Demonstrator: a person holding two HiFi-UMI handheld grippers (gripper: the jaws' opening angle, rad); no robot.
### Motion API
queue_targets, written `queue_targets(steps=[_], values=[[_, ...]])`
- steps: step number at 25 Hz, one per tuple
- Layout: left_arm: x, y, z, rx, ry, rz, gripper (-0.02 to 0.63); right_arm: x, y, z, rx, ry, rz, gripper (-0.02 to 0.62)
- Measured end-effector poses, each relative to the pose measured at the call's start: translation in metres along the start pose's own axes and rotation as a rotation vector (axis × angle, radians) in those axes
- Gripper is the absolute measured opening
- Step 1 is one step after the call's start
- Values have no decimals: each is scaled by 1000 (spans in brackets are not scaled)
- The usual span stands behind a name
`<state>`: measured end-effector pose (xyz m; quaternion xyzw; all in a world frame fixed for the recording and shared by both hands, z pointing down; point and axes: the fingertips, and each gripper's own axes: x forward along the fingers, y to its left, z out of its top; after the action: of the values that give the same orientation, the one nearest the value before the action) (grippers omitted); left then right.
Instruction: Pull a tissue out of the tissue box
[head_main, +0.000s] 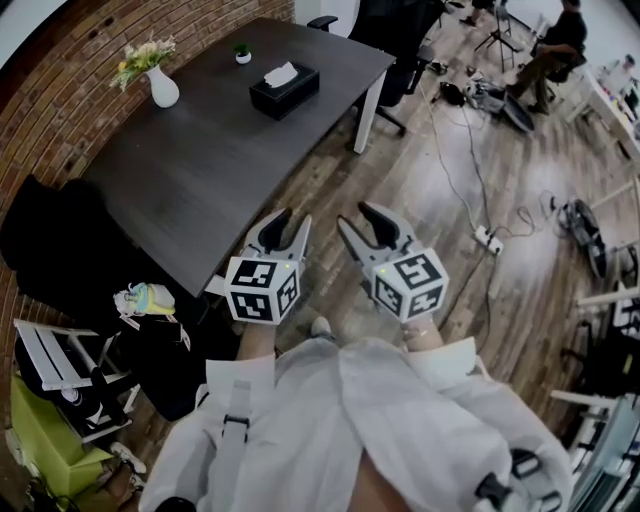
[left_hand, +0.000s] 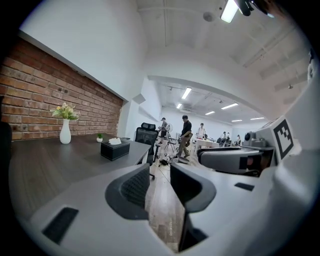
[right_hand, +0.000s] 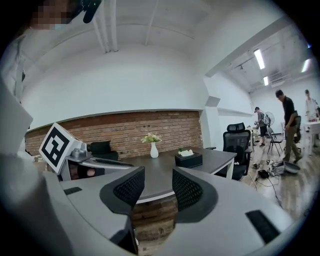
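Status: both grippers far from target, nothing engaged yet.

- left gripper (head_main: 294, 222): jaws apart, nothing btwn them. right gripper (head_main: 357, 215): same, apart and empty. Both held out in front of the person, off the near corner of the table (head_main: 200, 170).
- tissue box (head_main: 284, 92): black, sits toward the far end of the table, well apart from both grippers. White tissue (head_main: 281, 73) sticks up from the top slot.
- vase (head_main: 162, 88) w/ flowers stands left of the box, small plant pot (head_main: 243, 52) beyond it.

Risks, my read:
- box looks light and unanchored. Pull w/o bracing and the box prob lifts or slides w/ the tissue. Use one gripper to pin it.
- shallow pinch on the tissue tip → slip or tear. Grab lower.
- fast yank → next sheets may come out too.
- wide approach from the left could clip the vase.
- cables and power strip (head_main: 487, 238) on the floor to the right: trip hazard if the person goes round that side.
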<state>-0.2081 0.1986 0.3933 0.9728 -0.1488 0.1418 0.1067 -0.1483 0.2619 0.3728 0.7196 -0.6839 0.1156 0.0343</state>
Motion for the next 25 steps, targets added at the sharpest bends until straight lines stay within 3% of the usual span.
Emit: queue_targets(steps=[11, 16, 25], values=[[42, 51, -22, -66, 64, -36, 109, 60, -16, -22, 12, 68, 0, 152], [52, 57, -12, -71, 64, -16, 109, 72, -30, -9, 12, 62, 3, 152], [119, 94, 31, -63, 34, 48, 109, 141, -87, 23, -19, 44, 78, 152]])
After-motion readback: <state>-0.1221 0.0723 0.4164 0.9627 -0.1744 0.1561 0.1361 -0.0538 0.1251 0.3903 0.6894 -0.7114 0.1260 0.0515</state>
